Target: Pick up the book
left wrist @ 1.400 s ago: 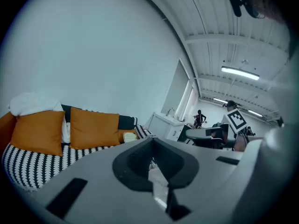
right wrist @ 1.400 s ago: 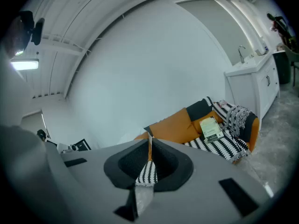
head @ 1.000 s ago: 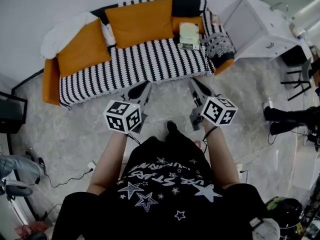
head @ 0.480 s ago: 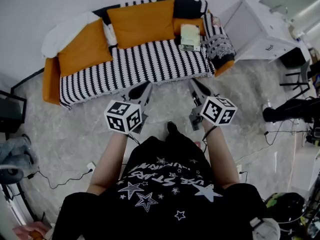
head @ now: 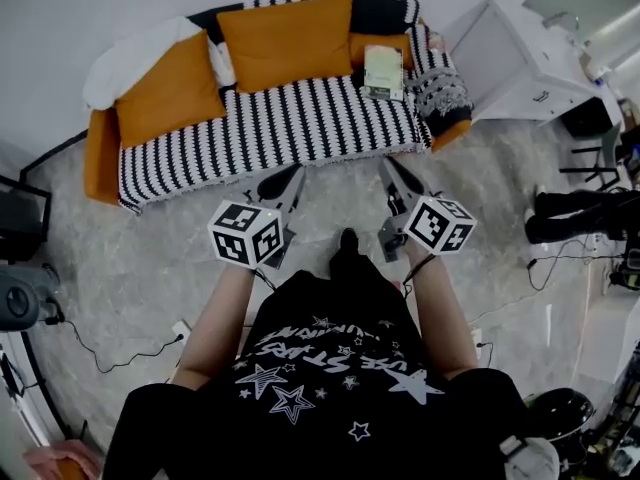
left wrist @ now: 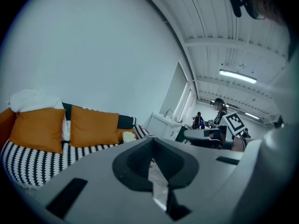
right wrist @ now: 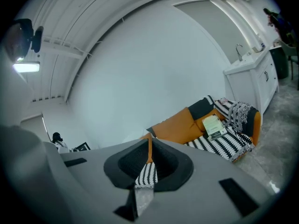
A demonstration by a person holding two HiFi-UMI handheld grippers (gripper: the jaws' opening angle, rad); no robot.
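A pale green book [head: 382, 71] lies on the right end of a black-and-white striped sofa [head: 270, 128], propped against a small orange cushion. It also shows in the left gripper view as the book [left wrist: 128, 136] and in the right gripper view as the book [right wrist: 214, 125]. Both grippers hover over the floor in front of the sofa, well short of the book. My left gripper [head: 283, 180] is shut with nothing in it. My right gripper [head: 392, 173] is shut too, empty, and points toward the sofa's right half.
Two large orange cushions [head: 285, 40] and a white blanket [head: 130, 58] fill the sofa's back. A dark patterned throw [head: 440, 88] drapes the right arm. A white cabinet [head: 520, 58] stands at the right. A person's legs [head: 585, 218] and cables [head: 110, 353] are on the floor.
Both grippers have kept still. The person's legs at the right edge have shifted, and the things at the left edge of the floor have moved.
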